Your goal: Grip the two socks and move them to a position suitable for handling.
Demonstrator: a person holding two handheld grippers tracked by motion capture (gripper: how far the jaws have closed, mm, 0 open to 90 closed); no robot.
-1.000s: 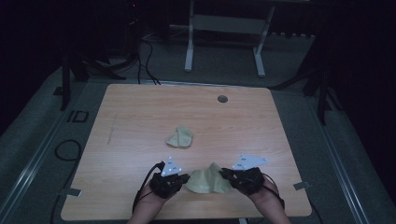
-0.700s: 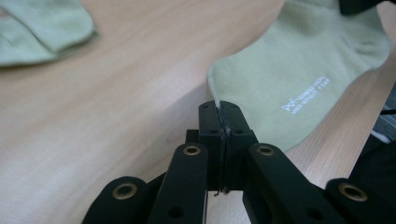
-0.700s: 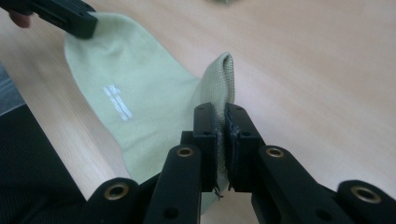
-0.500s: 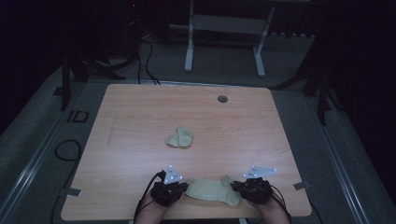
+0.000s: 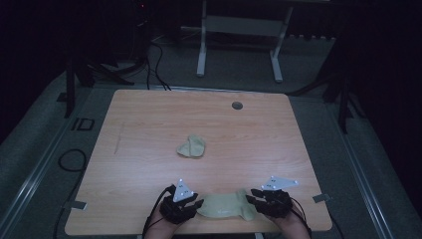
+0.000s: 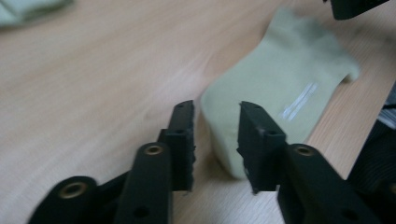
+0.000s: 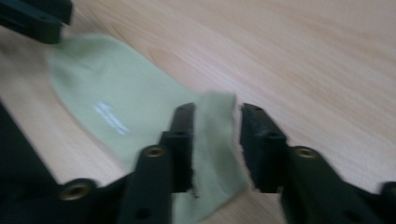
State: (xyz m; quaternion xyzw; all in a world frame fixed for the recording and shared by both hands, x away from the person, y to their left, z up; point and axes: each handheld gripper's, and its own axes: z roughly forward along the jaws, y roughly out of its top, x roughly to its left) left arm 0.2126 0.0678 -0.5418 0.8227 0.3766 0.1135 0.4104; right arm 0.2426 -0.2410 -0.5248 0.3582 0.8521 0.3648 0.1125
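Note:
A pale green sock lies flat on the wooden table near its front edge, stretched between my two grippers. My left gripper is at the sock's left end. In the left gripper view the sock has one edge in the gap of my left gripper, whose jaws have just been opening and stand off the cloth. My right gripper is at the sock's right end. Its jaws have also just been opening, and the sock's end lies loose between them.
A second pale green sock lies crumpled at the table's middle. A round dark grommet sits near the far edge. Cables and a white stand base are on the floor beyond the table.
Both grippers came down and toward the near edge with the sock, which went from bunched to laid out flat. Both sets of jaws have parted from the cloth.

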